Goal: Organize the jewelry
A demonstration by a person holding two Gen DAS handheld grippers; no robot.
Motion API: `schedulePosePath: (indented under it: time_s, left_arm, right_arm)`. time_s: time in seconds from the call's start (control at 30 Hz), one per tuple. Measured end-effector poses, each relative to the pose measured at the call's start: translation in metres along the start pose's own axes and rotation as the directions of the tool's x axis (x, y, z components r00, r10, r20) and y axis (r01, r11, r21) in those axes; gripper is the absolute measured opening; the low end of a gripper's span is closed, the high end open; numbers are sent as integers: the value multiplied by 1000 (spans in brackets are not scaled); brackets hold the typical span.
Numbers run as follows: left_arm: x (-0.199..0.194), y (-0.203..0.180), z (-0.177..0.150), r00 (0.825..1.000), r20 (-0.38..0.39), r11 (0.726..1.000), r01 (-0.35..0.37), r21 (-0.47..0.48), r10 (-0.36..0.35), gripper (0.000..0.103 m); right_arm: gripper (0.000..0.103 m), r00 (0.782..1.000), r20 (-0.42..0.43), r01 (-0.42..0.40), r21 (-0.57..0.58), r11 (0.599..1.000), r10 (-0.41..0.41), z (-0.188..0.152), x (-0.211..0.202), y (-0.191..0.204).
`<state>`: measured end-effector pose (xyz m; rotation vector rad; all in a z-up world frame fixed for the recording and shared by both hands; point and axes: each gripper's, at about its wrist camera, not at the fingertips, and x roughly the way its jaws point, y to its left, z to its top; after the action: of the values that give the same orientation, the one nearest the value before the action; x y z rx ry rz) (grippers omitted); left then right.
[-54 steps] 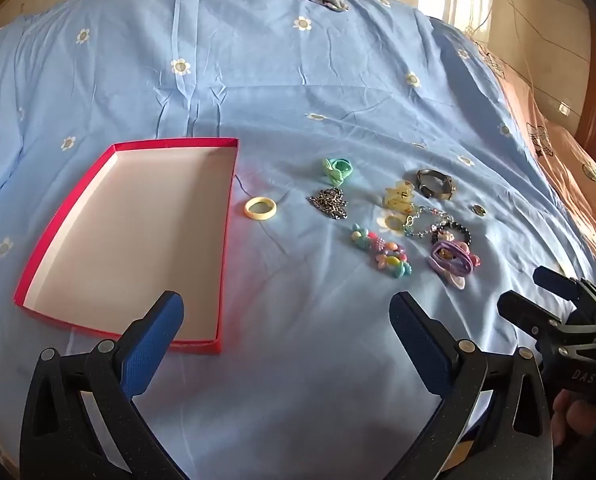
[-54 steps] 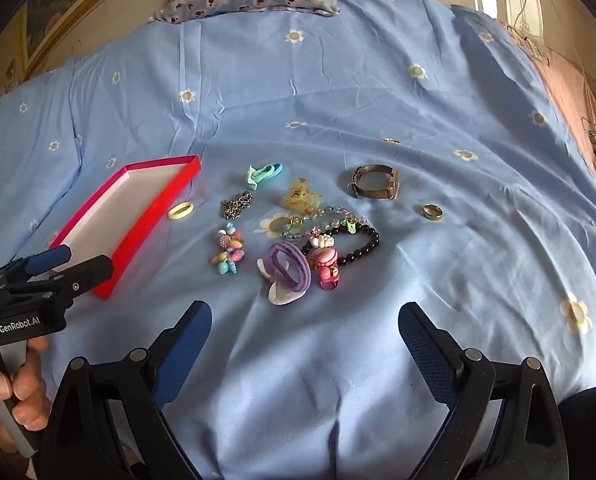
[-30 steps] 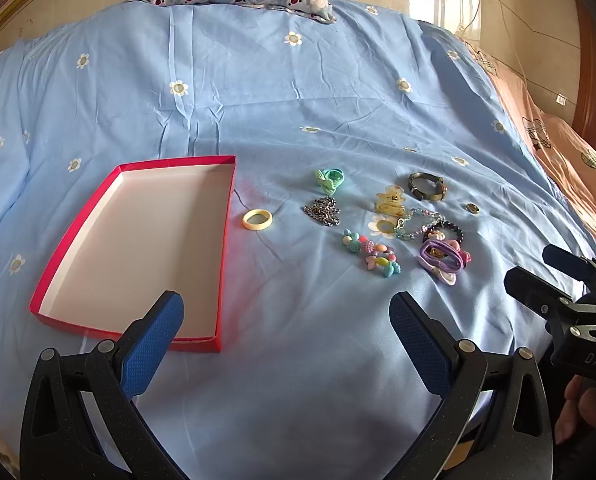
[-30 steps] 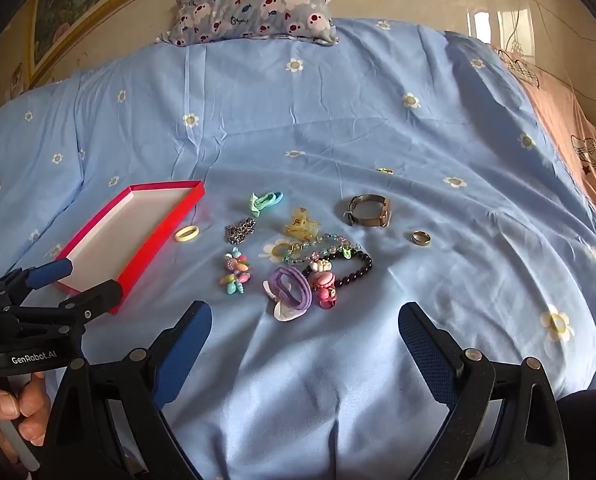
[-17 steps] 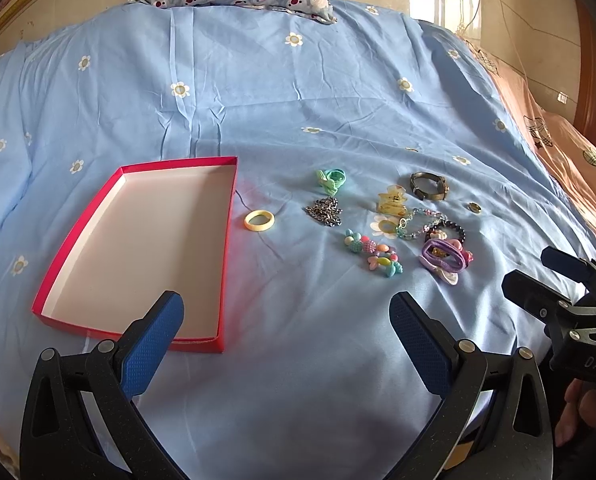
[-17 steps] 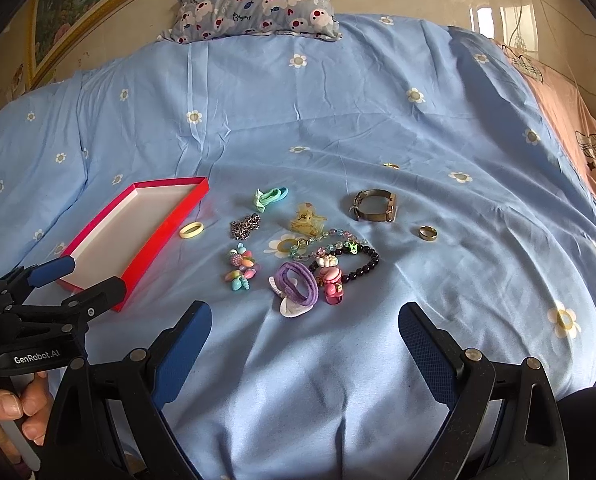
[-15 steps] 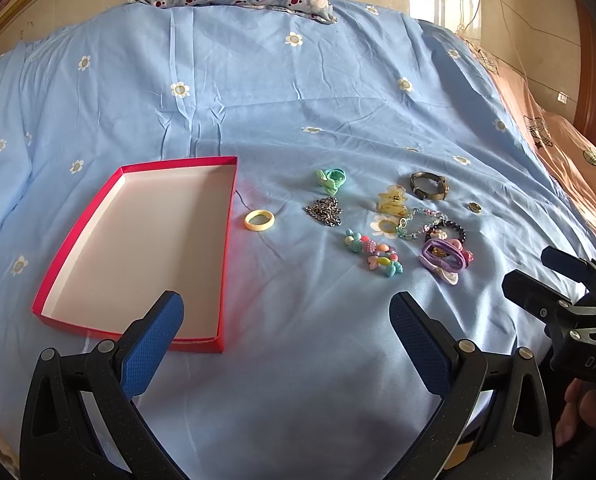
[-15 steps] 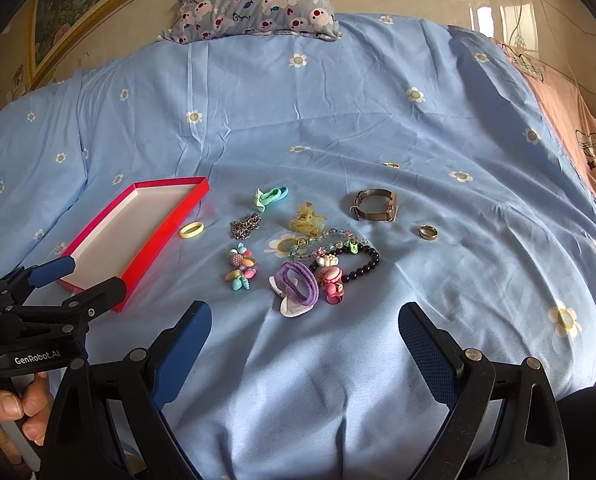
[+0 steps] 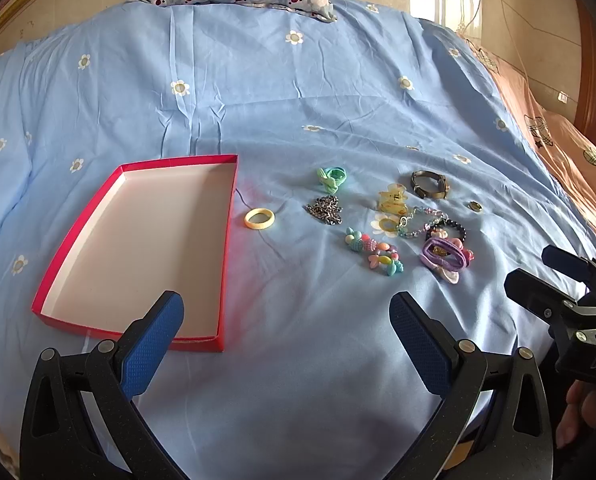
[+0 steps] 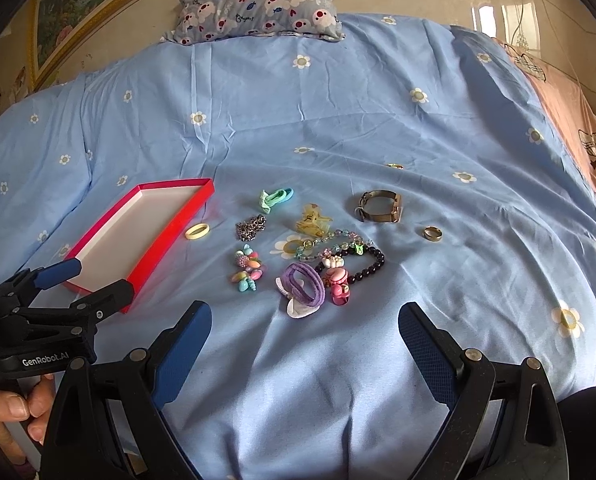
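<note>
The jewelry lies scattered on the blue bed sheet (image 9: 298, 80) ahead of both tongs — a yellow ring (image 9: 259, 218), a silver chain (image 9: 324, 209), a pastel bead bracelet (image 9: 373, 251), a purple hair tie (image 9: 442, 255), a bronze bangle (image 10: 379, 206). The red tray (image 9: 226, 256) sits ahead-left of the left tongs (image 9: 286, 322). The left tongs and the right tongs (image 10: 304, 330) gape wide, holding nothing. Since a moment ago nothing on the bed has shifted — both tongs keep hovering.
</note>
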<state>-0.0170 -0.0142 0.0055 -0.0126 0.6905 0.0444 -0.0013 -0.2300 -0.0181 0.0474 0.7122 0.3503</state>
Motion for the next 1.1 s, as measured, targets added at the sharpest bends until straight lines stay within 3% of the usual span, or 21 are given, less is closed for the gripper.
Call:
schedulePosePath:
  time_s: [0.5,0.9,1.1]
  left_arm:
    - [3,-2,-2,1000,-11,1000,-2,3,2,103]
    - [17,-2,7,997,-57,999,52,-15,-53,103]
    - [31,-5,16,992,-89,996,93,-15,-94,98]
  right_arm:
    - [96,1000,3,-12,1,1000,12,0,0,3]
    - [95,999,-13,-30,13,999,30,3,5,-5]
    - [73,998,-49,-42,34,999,44,6,16,-15]
